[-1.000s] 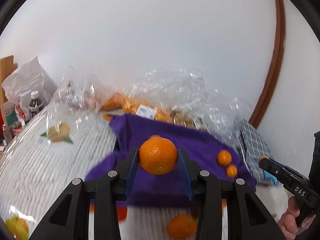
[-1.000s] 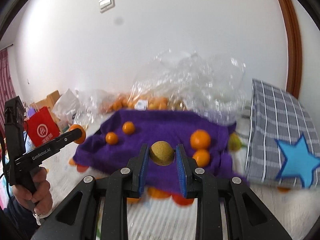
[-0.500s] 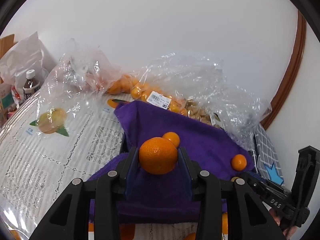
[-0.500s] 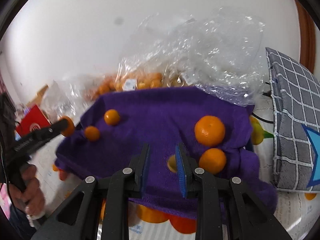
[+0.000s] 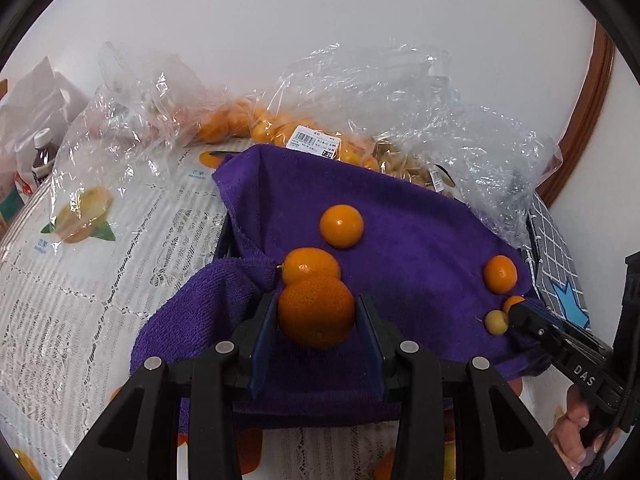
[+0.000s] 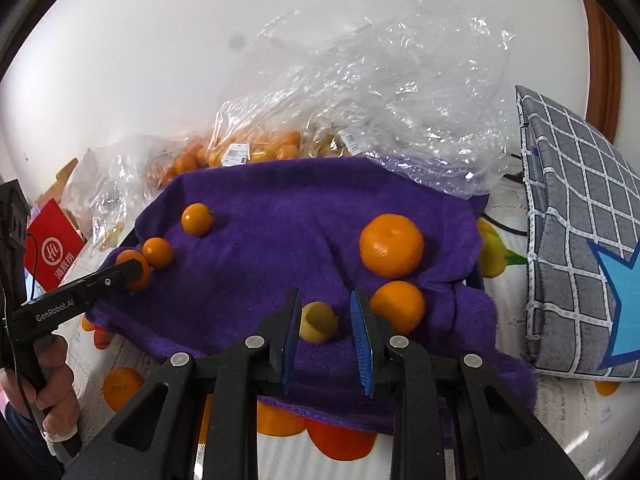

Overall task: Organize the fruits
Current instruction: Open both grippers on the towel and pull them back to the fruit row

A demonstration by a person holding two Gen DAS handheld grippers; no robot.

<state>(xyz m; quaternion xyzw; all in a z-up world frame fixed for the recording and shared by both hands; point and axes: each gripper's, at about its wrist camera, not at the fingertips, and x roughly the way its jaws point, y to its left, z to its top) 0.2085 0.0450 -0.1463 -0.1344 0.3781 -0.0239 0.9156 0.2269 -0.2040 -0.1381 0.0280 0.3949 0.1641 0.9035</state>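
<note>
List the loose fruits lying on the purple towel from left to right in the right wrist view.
Small orange fruit → round orange kumquat → yellowish-green fruit between the open right gripper fingers → large orange mandarin, all on the purple towel.

White wall [image 5: 320, 40], brown trim [image 5: 588, 120].

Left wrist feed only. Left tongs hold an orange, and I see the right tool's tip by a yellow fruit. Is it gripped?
Observer: No. The right tongs are open; the yellow fruit lies on the purple towel between the jaws.
Operator: Anything crowding it?
Observer: A nearer orange sits just outside the right-hand finger; I cannot tell whether they touch.
Operator: Where's my left tool from there?
Observer: The left tongs with the held orange are at the towel's left edge, beside a small orange.
</note>
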